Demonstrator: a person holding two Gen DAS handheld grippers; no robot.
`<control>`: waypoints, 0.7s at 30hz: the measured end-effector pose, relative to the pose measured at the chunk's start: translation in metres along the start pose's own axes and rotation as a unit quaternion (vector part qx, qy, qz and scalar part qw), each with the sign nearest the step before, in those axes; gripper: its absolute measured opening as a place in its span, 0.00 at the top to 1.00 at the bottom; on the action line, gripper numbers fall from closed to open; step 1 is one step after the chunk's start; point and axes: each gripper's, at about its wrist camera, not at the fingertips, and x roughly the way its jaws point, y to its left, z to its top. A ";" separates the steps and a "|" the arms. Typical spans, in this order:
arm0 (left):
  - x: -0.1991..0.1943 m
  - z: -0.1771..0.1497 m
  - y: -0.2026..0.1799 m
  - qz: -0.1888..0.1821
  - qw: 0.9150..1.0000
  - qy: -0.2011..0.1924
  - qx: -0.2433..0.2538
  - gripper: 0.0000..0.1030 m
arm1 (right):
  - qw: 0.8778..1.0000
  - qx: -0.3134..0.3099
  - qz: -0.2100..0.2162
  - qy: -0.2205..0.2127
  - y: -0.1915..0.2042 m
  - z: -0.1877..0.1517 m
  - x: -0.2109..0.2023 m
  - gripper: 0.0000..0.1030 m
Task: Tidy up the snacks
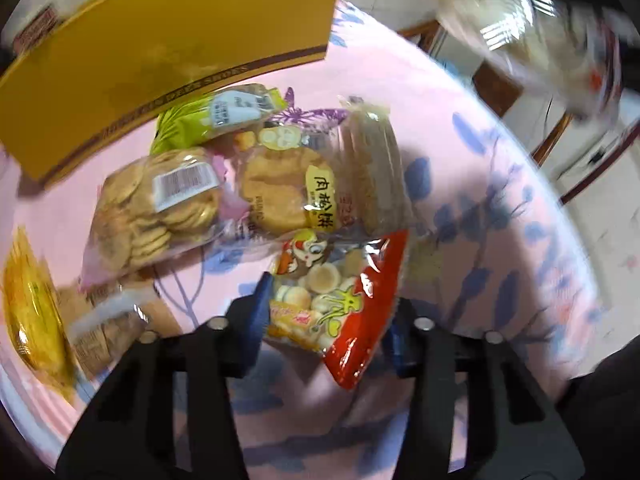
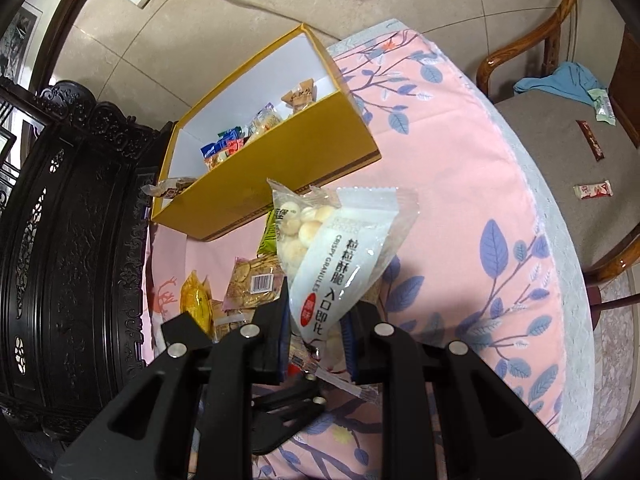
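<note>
My left gripper (image 1: 324, 312) is shut on a red bag of small round biscuits (image 1: 340, 300), held just above the pink tablecloth. My right gripper (image 2: 316, 320) is shut on a white bag of round puffs (image 2: 340, 252), lifted well above the table. The right gripper and its bag show blurred at the top right of the left wrist view (image 1: 520, 20). The yellow box (image 2: 276, 168) stands open at the table's far side with several snacks inside. A cracker bag (image 1: 156, 208), a meat-floss cake pack (image 1: 288, 192) and a green pack (image 1: 200, 124) lie near the box.
A yellow-wrapped snack (image 1: 32, 308) and brown packets (image 1: 104, 328) lie at the left. A wooden chair (image 2: 560, 140) with a blue cloth and small packets stands right of the round table (image 2: 480, 220). A dark carved cabinet (image 2: 60, 220) is at the left.
</note>
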 end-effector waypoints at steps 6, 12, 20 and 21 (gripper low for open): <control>-0.036 -0.009 0.010 -0.016 0.999 -0.032 -0.026 0.64 | 1.000 0.009 0.002 -0.001 -0.002 0.001 -0.002 0.79; -0.103 0.014 0.013 -0.017 0.995 -0.093 -0.032 0.64 | 1.000 -0.016 0.009 0.004 0.012 0.015 -0.002 0.79; -0.181 0.116 0.050 -0.010 0.974 -0.218 -0.063 0.64 | 0.996 -0.067 0.041 -0.030 0.062 0.085 0.000 0.79; -0.183 0.133 0.057 -0.004 0.972 -0.226 -0.067 0.64 | 0.996 -0.075 0.044 -0.037 0.069 0.095 0.002 0.79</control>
